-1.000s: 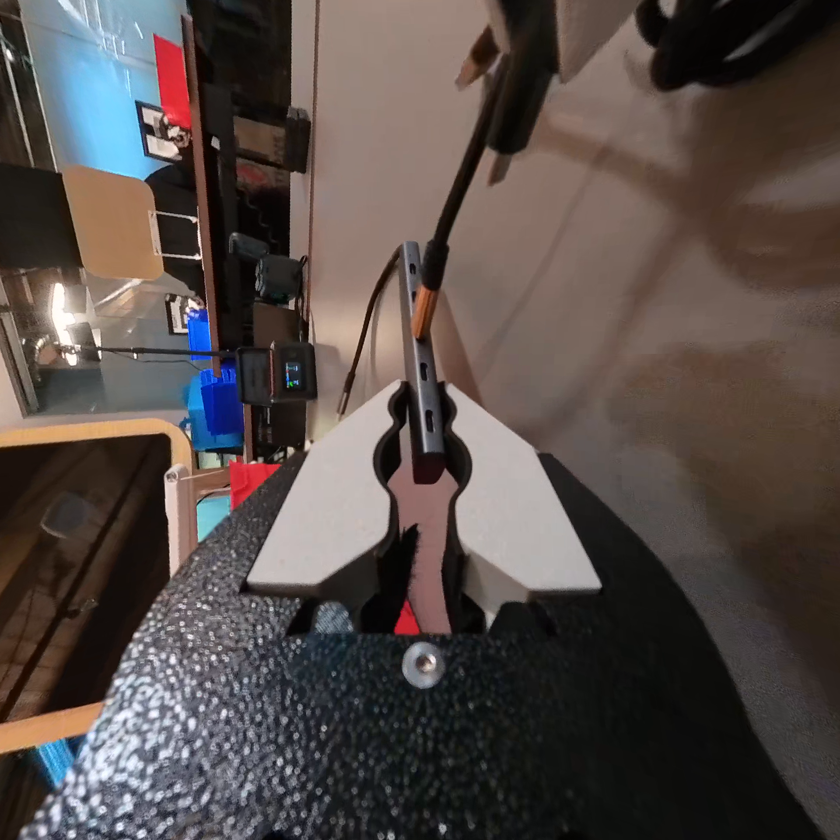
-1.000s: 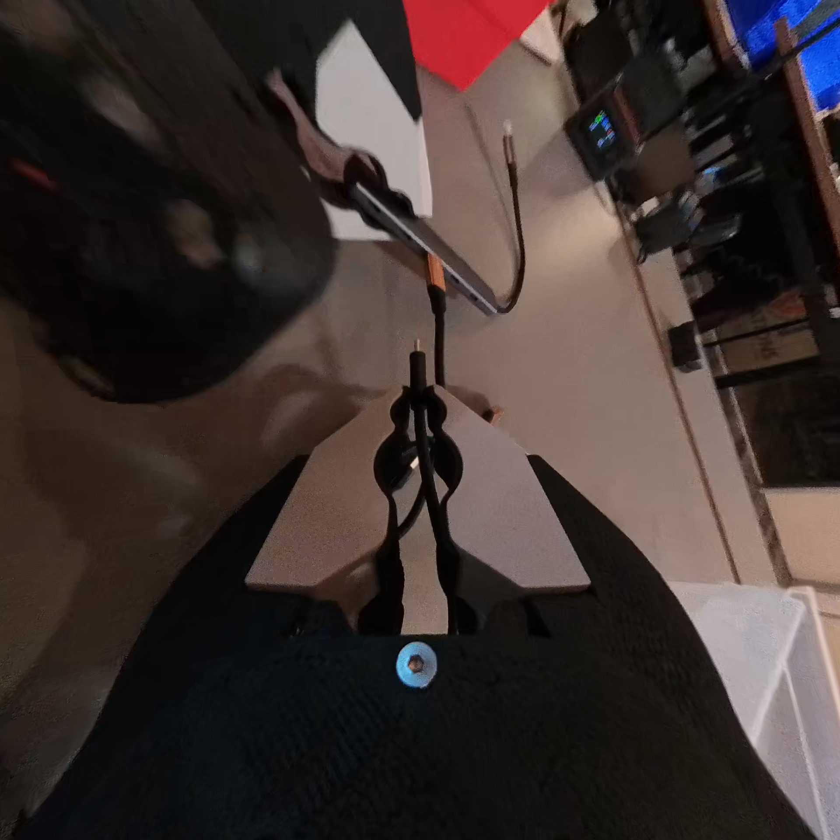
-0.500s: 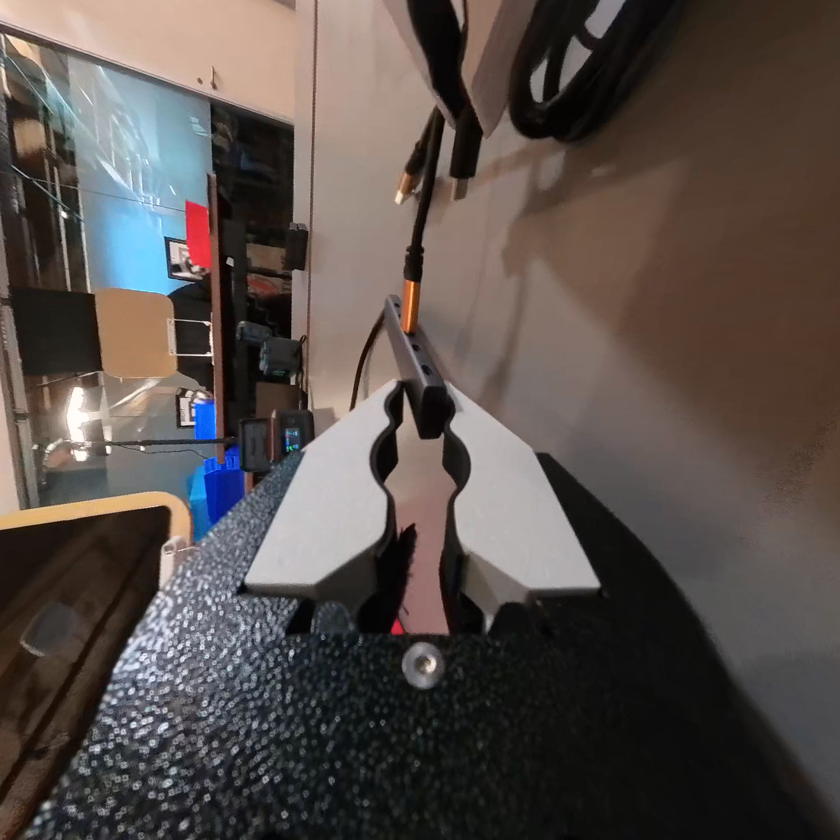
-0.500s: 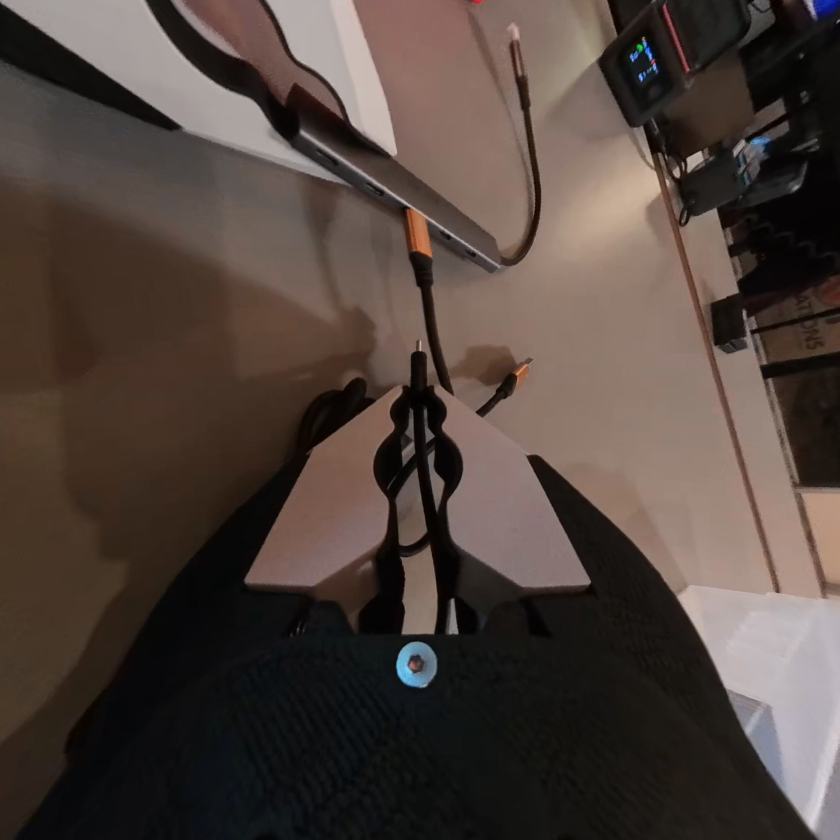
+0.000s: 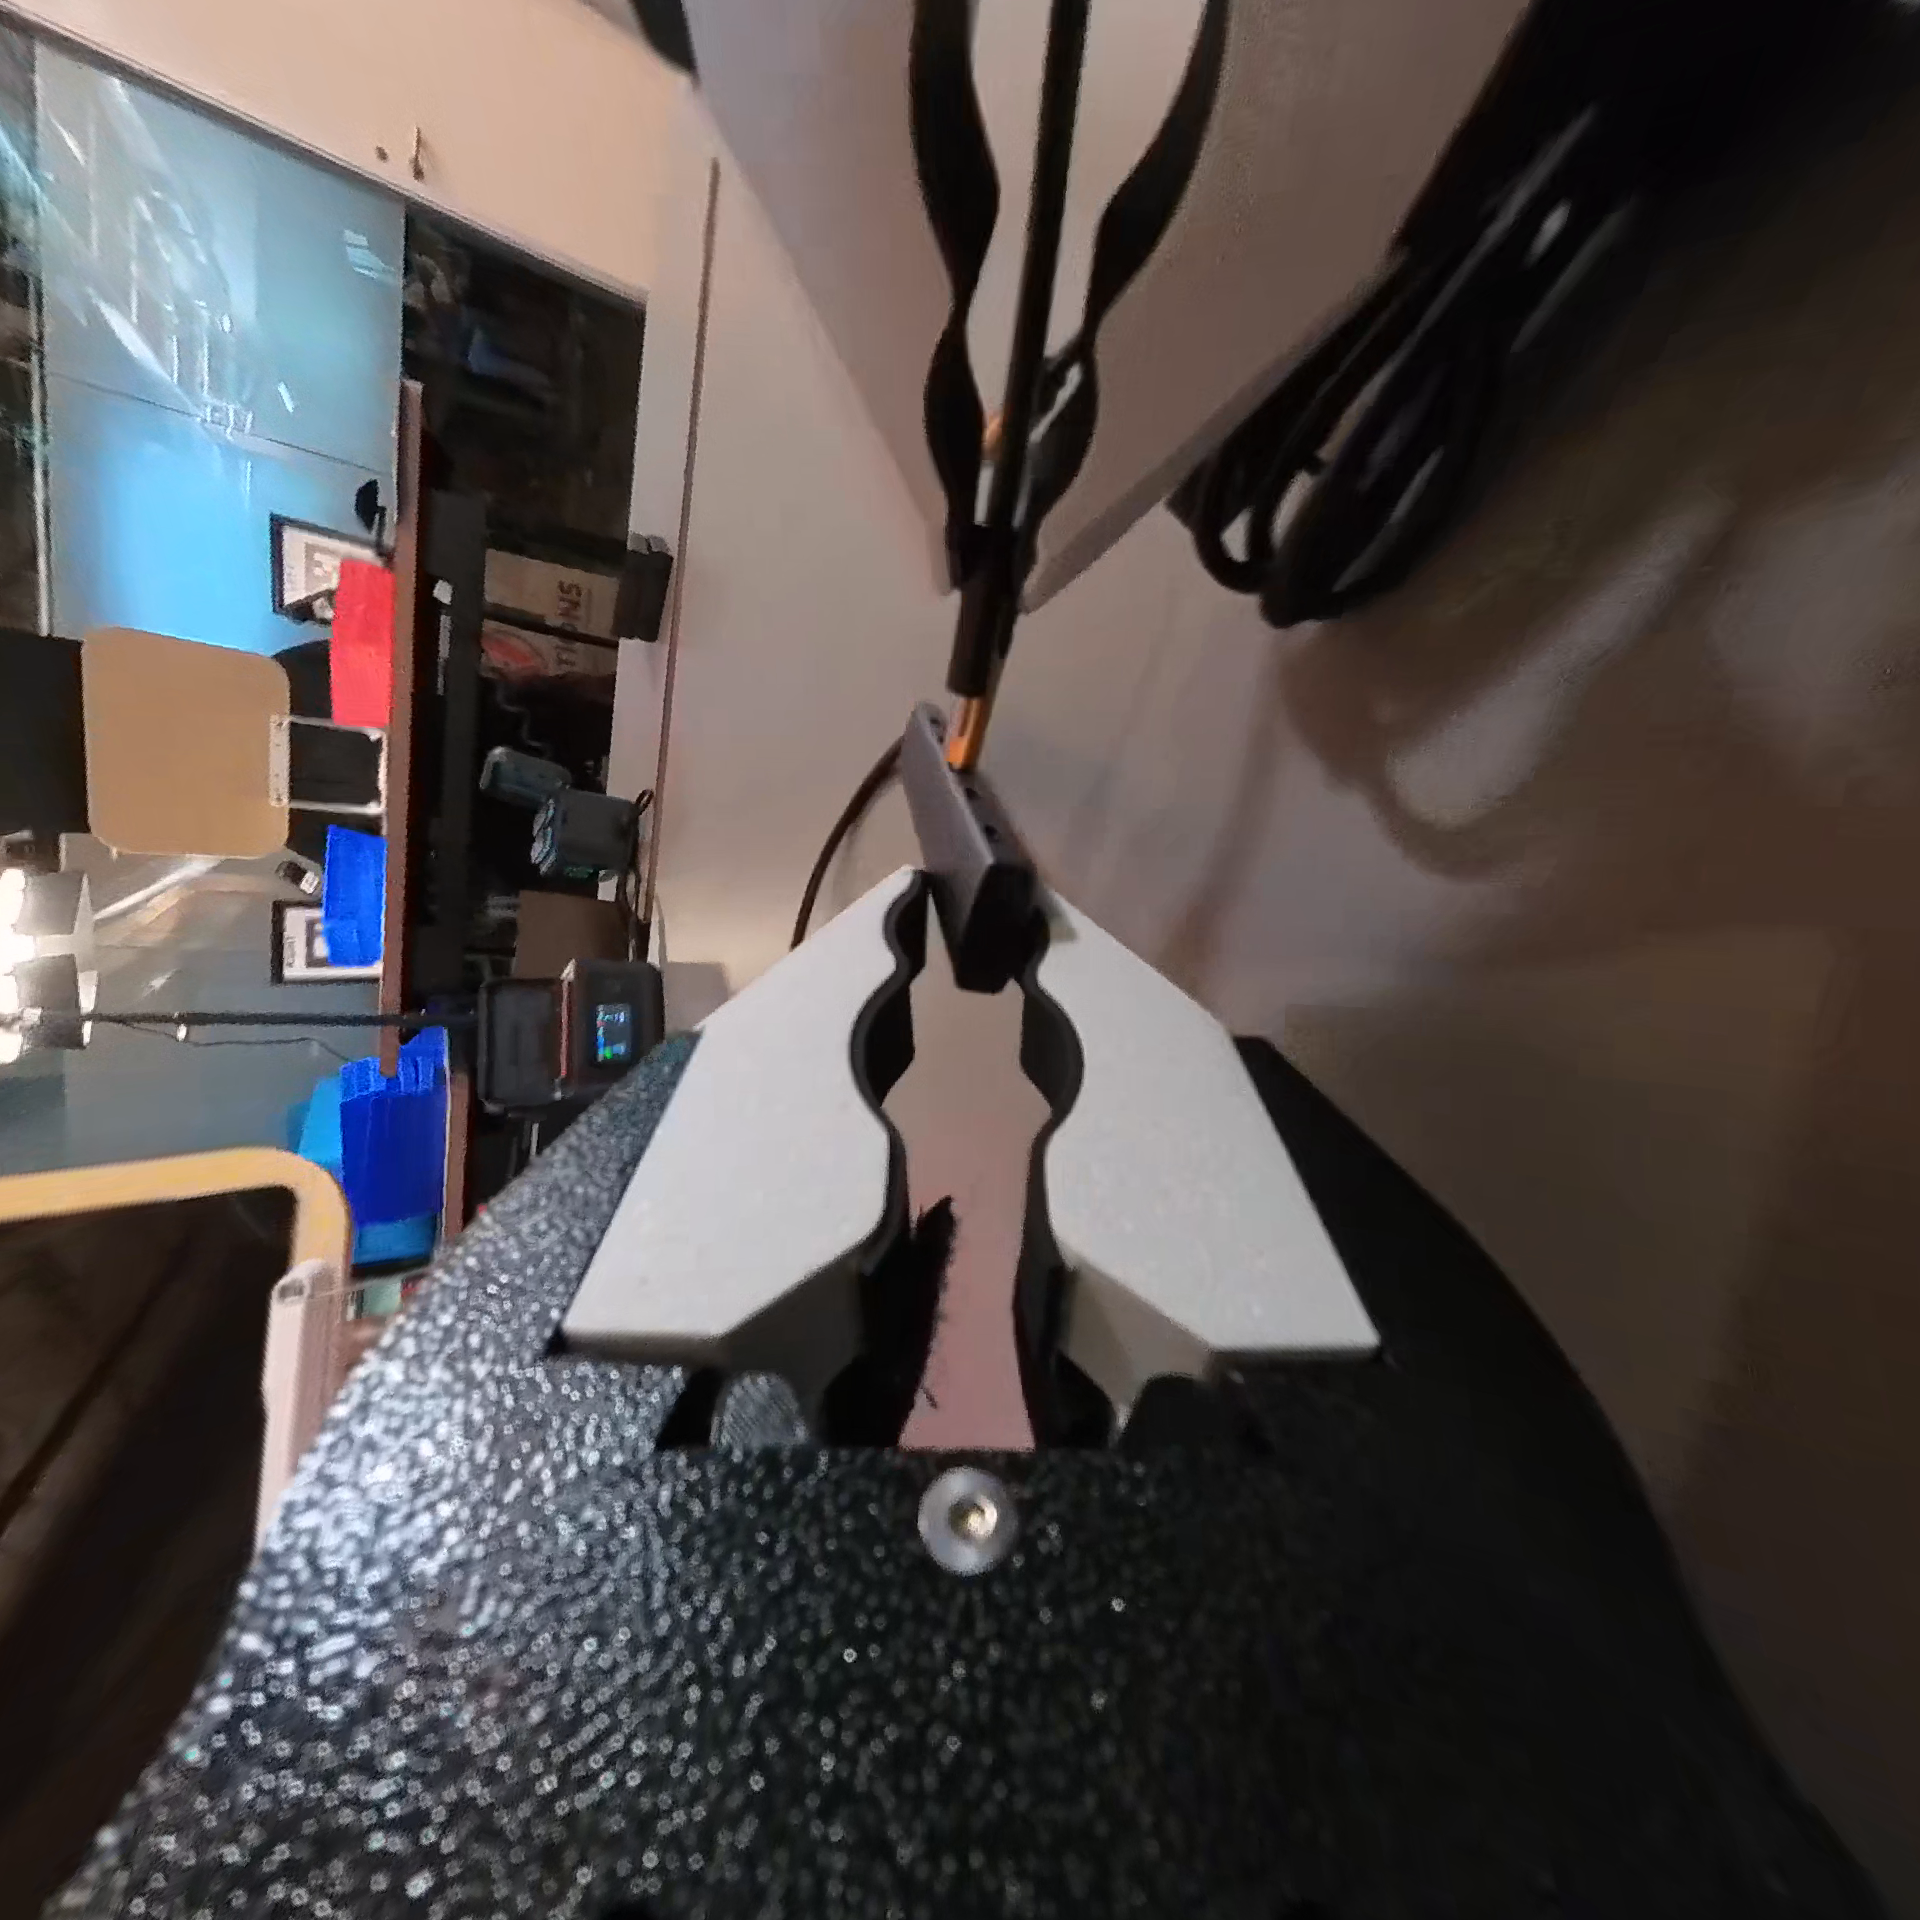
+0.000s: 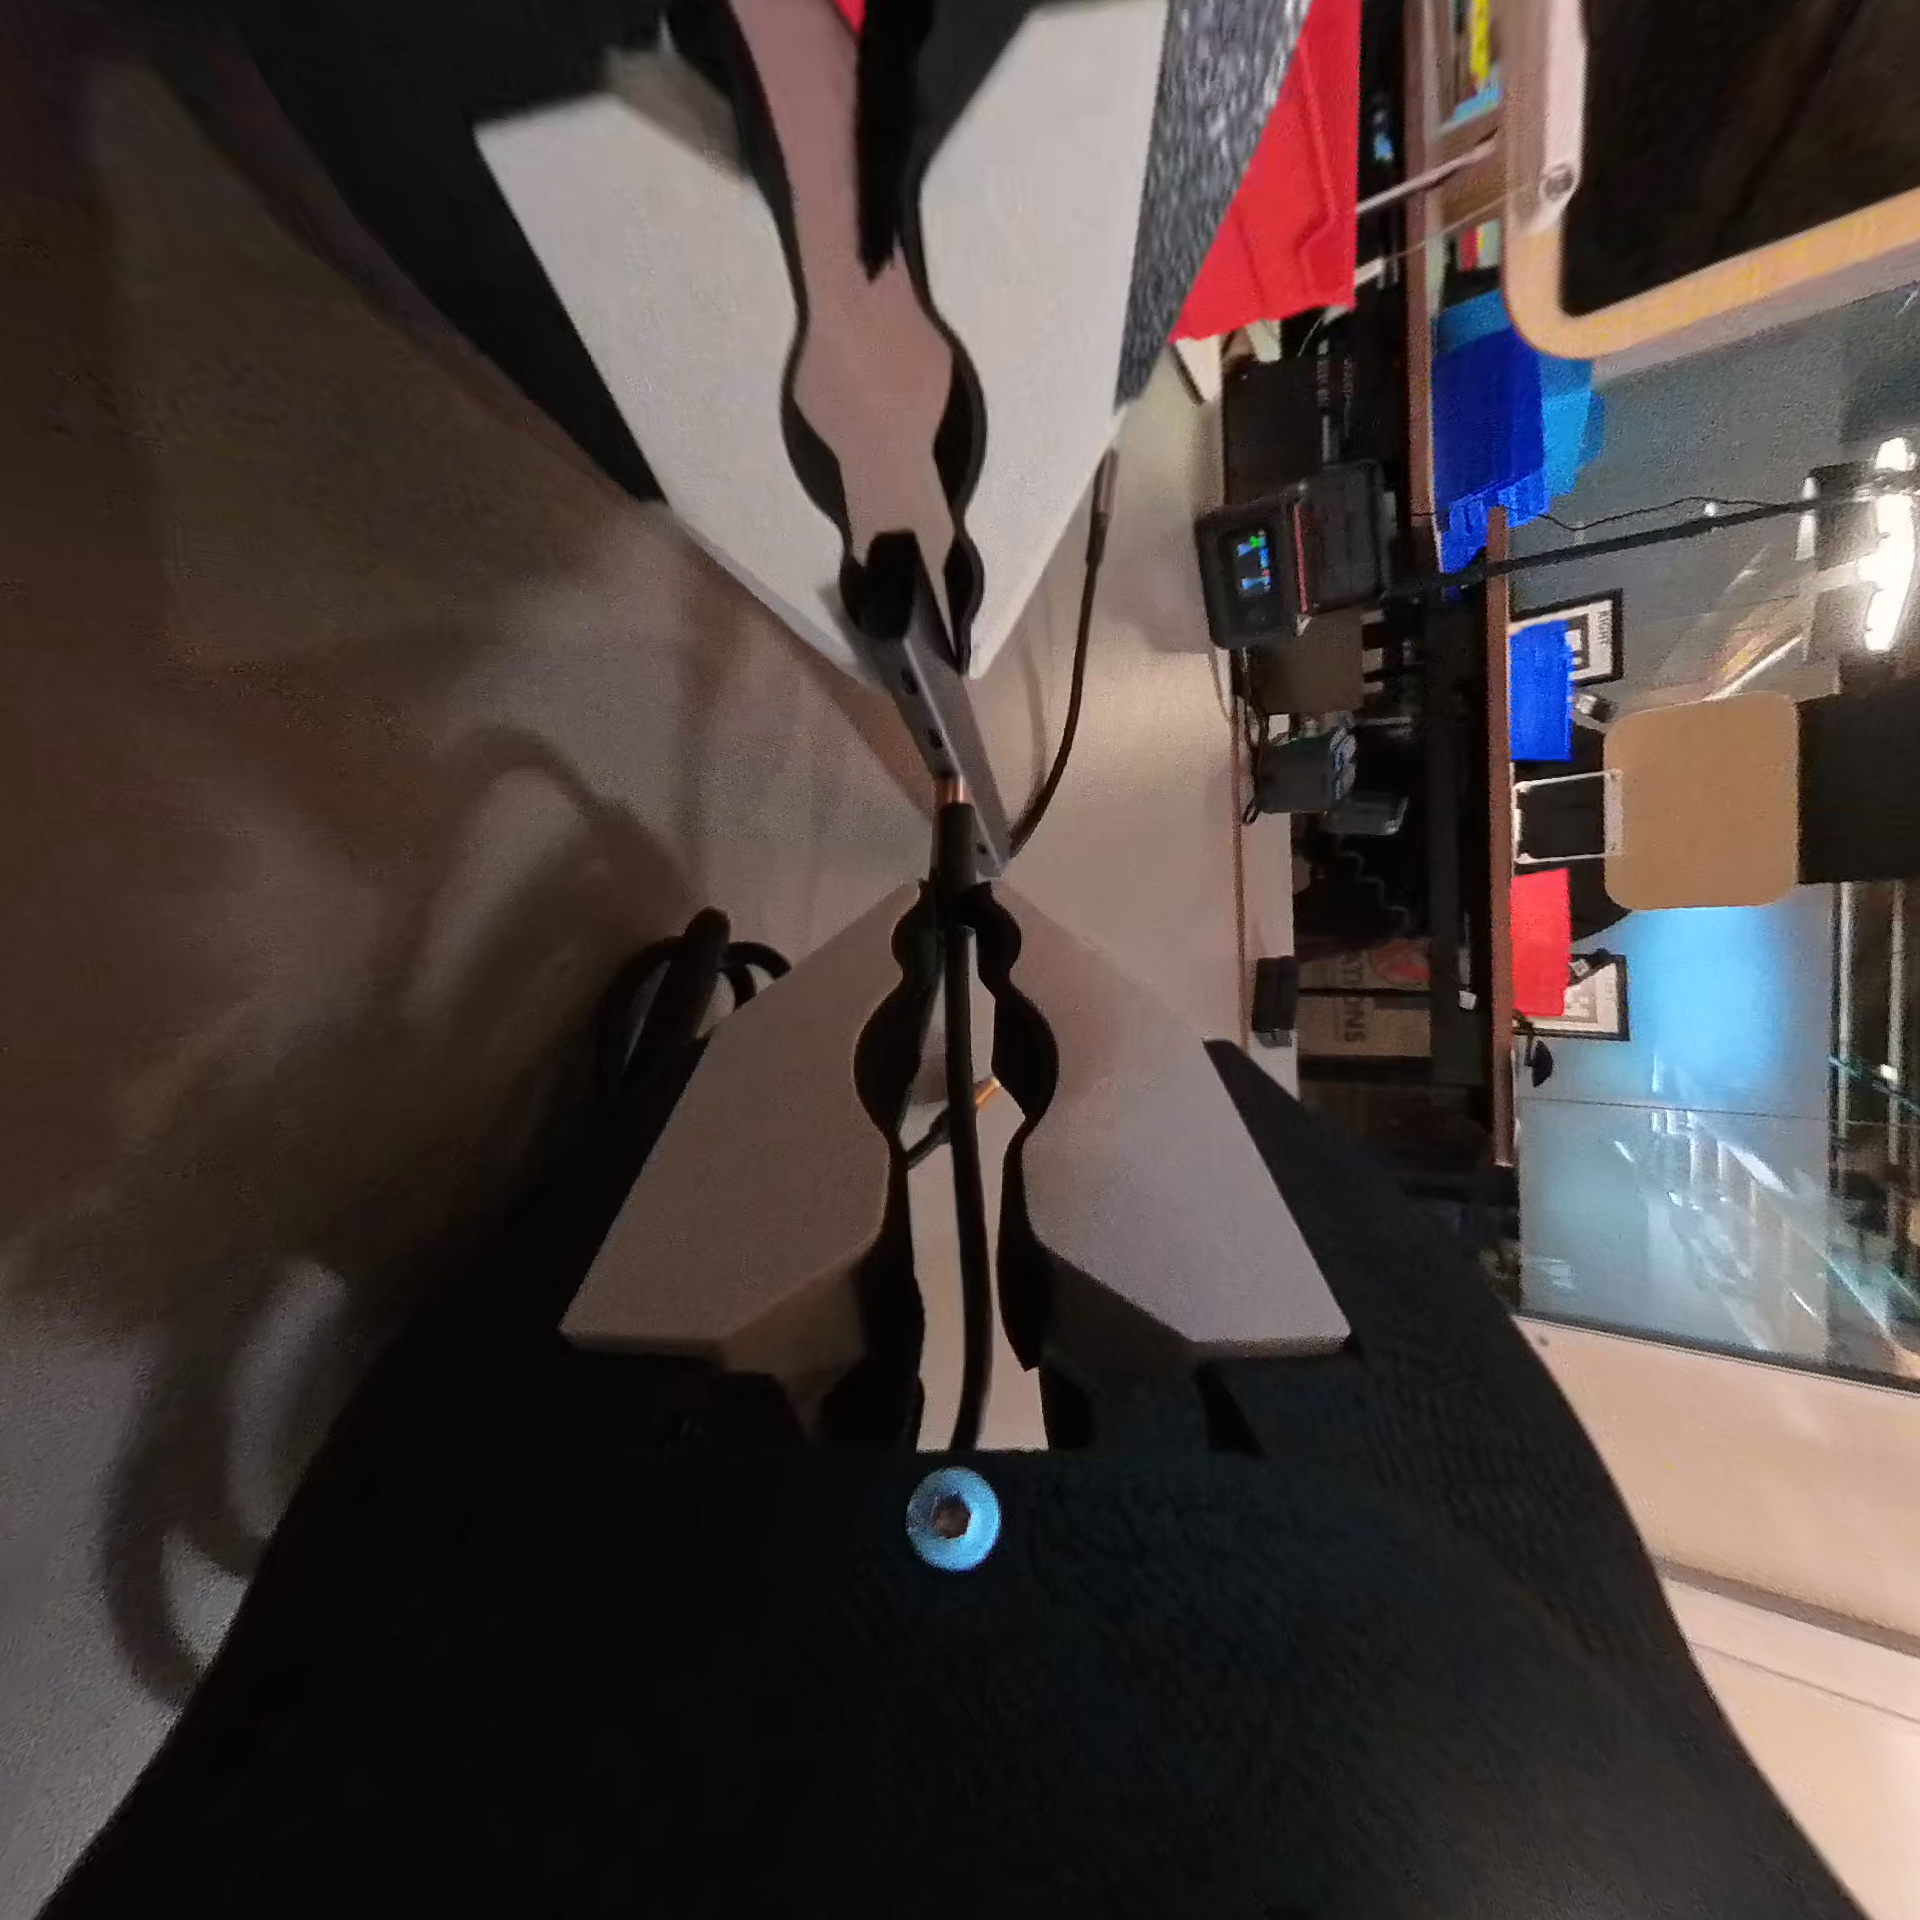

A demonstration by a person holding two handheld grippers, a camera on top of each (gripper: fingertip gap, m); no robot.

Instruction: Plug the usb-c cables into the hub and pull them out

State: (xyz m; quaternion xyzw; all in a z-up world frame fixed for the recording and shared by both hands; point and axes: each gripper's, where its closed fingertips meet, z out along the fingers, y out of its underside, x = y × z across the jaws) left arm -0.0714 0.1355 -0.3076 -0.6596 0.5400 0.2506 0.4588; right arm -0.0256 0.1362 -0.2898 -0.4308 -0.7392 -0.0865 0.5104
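Observation:
A slim grey hub point(image 5: 956, 800) lies on the beige table point(image 5: 1507, 1091). My left gripper point(image 5: 982, 899) is shut on the hub's near end. An orange-collared plug point(image 5: 971, 717) sits in the hub's side near its far end. My right gripper point(image 6: 956, 904) is shut on a black usb-c cable point(image 6: 961, 1143). The cable's plug point(image 6: 961, 852) touches the hub point(image 6: 930, 696) beside the orange plug point(image 6: 954, 795). I cannot tell whether the black plug is seated. The right gripper point(image 5: 982, 566) faces the left gripper point(image 6: 904, 613) along the hub.
A coil of black cable point(image 5: 1351, 468) lies beside the right gripper. The hub's own lead point(image 6: 1070, 707) curves away over the table. A small device with a lit screen point(image 6: 1257, 566) stands at the table's far edge. Shelves with blue bins point(image 6: 1496, 436) are behind it.
My right gripper has moved in with the black cable until its plug meets the hub beside the orange plug. My left gripper has kept its hold on the hub.

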